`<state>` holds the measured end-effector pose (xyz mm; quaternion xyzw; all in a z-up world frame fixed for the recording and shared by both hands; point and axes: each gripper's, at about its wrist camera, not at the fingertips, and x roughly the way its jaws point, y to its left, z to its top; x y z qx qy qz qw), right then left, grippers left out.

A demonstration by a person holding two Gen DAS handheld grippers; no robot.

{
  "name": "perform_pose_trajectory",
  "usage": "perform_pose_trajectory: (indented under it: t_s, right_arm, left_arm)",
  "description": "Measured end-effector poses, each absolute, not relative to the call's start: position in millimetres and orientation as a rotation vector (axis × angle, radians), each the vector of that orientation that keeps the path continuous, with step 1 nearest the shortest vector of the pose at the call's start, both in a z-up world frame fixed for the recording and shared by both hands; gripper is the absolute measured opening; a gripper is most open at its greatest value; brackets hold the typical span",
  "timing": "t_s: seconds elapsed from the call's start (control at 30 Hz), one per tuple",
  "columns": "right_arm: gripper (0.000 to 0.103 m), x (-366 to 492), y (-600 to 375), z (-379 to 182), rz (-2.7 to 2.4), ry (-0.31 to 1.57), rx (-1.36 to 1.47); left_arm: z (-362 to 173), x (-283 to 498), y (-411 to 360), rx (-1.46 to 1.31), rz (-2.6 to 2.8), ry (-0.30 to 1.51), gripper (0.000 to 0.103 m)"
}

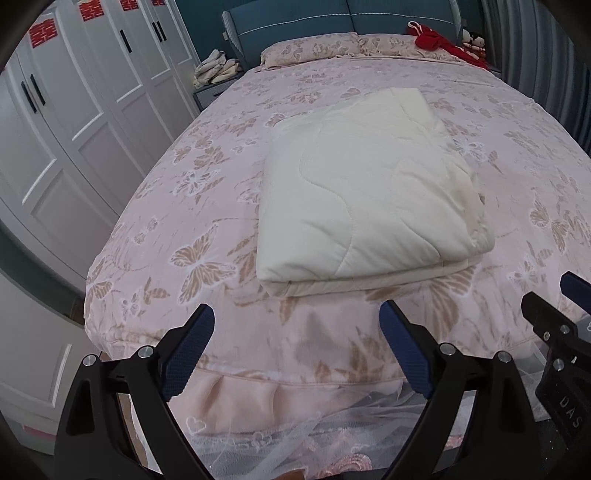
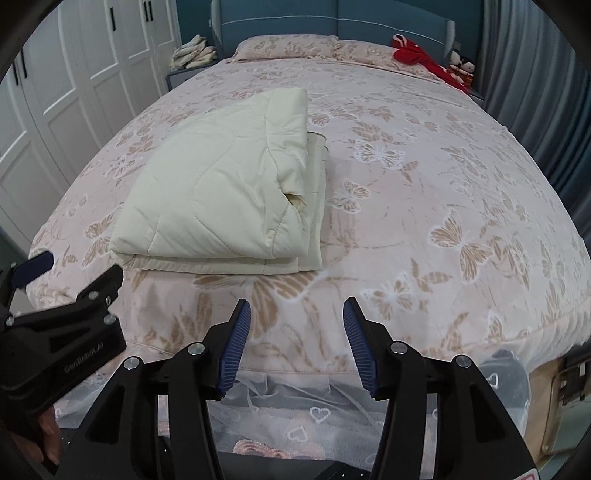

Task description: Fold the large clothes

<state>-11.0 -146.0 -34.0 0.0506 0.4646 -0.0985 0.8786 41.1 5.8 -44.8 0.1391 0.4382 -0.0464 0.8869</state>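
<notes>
A cream quilted blanket lies folded into a thick rectangle on the pink butterfly-print bed. It also shows in the right wrist view, with its layered edges toward the right side. My left gripper is open and empty, held over the foot of the bed, short of the blanket's near edge. My right gripper is open and empty, also over the foot of the bed, to the right of the blanket. Each gripper shows in the other's view: the right gripper and the left gripper.
White wardrobe doors run along the left side. A nightstand with pale cloths stands by the teal headboard. Pillows, a red cloth and dolls lie at the head. Grey curtains hang on the right.
</notes>
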Motion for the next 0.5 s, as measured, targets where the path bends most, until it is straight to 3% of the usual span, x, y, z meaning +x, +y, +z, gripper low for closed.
perform_pose_trajectory:
  t_s: [0.5]
  right_arm:
    - [0.059, -37, -119, -40, -0.206, 0.938, 0.042]
  left_arm:
    - [-54, 12, 15, 0.247, -0.073, 0.904, 0.092]
